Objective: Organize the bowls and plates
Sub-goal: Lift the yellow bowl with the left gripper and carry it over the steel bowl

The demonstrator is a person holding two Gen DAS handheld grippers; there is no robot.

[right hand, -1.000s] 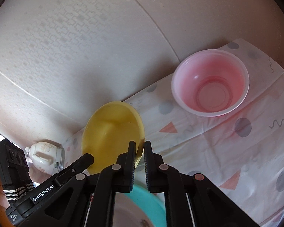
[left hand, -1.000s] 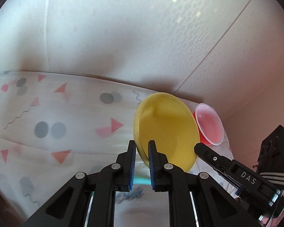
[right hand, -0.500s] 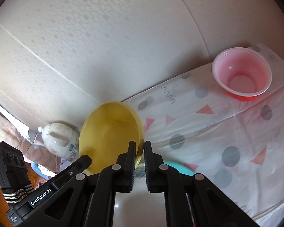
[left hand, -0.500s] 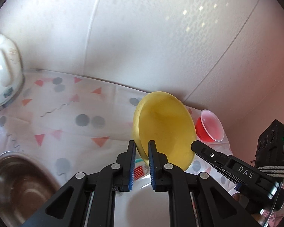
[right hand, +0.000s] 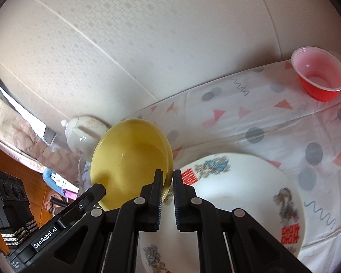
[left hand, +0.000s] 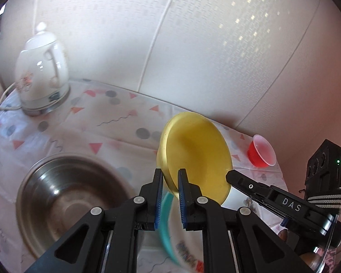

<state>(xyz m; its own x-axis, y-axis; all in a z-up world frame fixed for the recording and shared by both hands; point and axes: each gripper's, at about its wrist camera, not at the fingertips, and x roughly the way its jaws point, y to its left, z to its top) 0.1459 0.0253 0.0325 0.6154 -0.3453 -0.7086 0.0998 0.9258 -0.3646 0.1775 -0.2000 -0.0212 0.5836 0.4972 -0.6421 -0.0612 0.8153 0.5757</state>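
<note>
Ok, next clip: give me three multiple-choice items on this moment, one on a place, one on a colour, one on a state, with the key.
1. Where does the small red plastic cup stand?
A. inside the steel bowl
B. on the patterned tablecloth near the wall
C. on the white plate

2. What colour is the round dish held between the two grippers?
A. yellow
B. blue
C. green

3. How is that yellow dish held?
A. lying flat on the cloth, untouched
B. by the left gripper only
C. lifted and tilted, its rim pinched by both the left gripper and the right gripper

Key: 1 B, the cup sits on the cloth by the wall, apart from the shiny steel bowl and the white decorated plate. 2 A, the dish is plain yellow in both views. 3 C, each wrist view shows its fingers shut on the rim, with the dish tilted above the table.
</note>
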